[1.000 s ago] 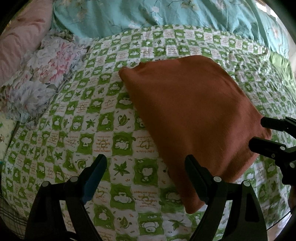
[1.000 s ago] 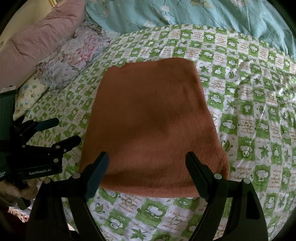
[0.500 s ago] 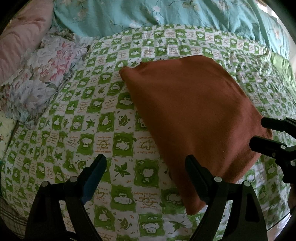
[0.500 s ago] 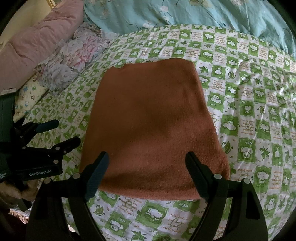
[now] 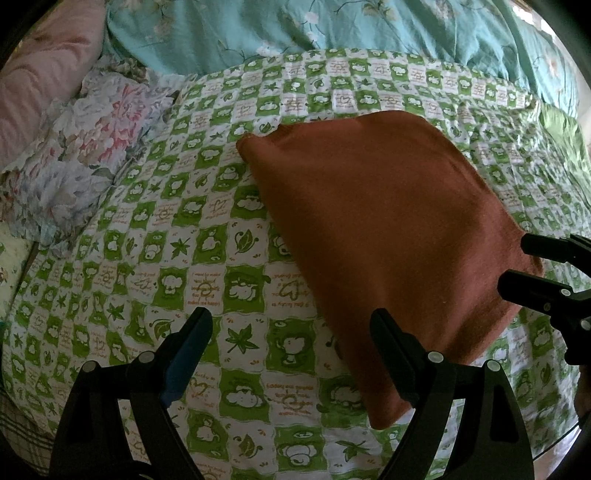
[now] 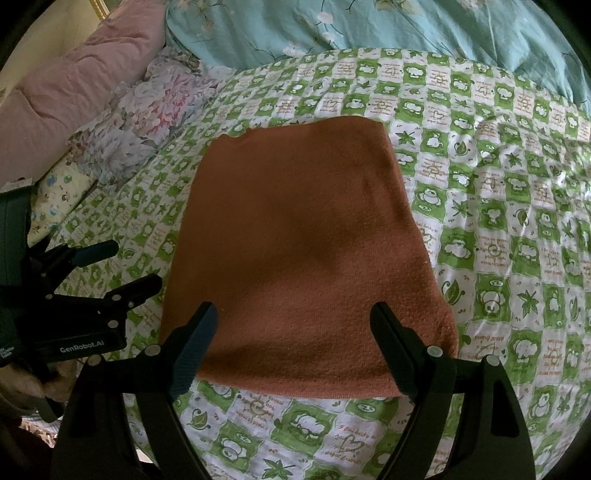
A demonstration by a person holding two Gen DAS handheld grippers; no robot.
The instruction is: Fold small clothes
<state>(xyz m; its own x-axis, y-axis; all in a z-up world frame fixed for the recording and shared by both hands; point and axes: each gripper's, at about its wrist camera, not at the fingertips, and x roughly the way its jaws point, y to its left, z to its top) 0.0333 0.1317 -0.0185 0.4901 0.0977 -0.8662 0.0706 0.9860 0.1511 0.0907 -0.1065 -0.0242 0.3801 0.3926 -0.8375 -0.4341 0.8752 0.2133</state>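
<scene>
A: What is shown, taken from the largest item down?

B: A green-and-white checked bedsheet (image 6: 509, 229) fills most of both views. A teal floral quilt (image 6: 369, 26) is seen along the top of the frame, and a pink quilted pillow (image 6: 74, 85) with a floral pillow (image 6: 147, 110) in the upper left. The rust-orange garment (image 6: 295, 236) is laid flat on the sheet at the centre of the right wrist view; in the left wrist view it is found at centre right (image 5: 388, 240).

A: How are the grippers set?

B: The right gripper (image 6: 291, 328) is held above the near hem of the garment with its jaws spread wide; nothing is pinched. The left gripper (image 5: 291, 336) is also spread and empty, positioned over bare sheet, with only its right finger in front of the garment's left edge. No contact with the cloth can be confirmed in either view.

A: How far along is the task judged to be?

B: The garment is presented as a smooth, roughly rectangular panel with no sleeves or loose flaps visible, so at least one fold is judged complete. Whether a further half-fold is required cannot be determined. If one is, the near hem is expected to be gripped and carried to the far edge.
</scene>
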